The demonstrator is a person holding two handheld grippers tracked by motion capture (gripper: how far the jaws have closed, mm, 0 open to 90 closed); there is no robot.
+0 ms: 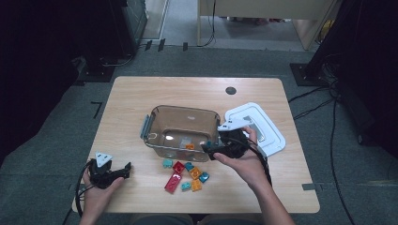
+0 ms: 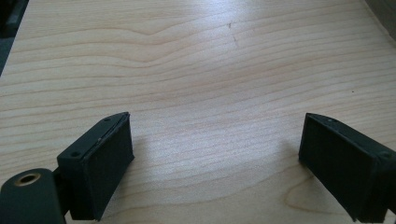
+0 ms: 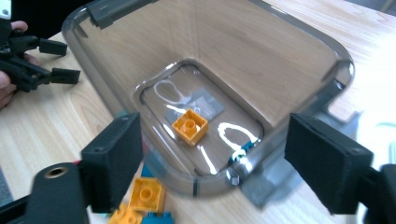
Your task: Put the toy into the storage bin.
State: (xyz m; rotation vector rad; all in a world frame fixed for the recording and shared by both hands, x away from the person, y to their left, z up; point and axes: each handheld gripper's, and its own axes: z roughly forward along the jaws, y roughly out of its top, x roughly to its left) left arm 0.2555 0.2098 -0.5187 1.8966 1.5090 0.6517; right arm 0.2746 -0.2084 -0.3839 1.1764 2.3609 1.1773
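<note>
The wooden tabletop (image 1: 141, 93) carries a clear smoky plastic container (image 1: 159, 123) near its middle, with a white lid (image 1: 272, 133) lying flat just beside it toward the right edge. Inside the container, on its floor, sits 1 orange brick (image 3: 189, 126), studs up; a teal brick (image 3: 243, 150) shows at the near wall, though whether it is inside or against the outside I cannot tell. A loose cluster of red, orange and teal bricks (image 1: 185, 177) lies between the container and the front edge.

The right tongs (image 3: 210, 158) hang over the container's near right corner, jaws spread wide with nothing between them. The left tongs (image 2: 215, 158) rest near the front left corner, also spread wide and empty over bare wood.

The cluster lies just below and left of the right tongs, toward the front edge, well apart from the left tongs, so the right hand is the nearer for the next pick.
</note>
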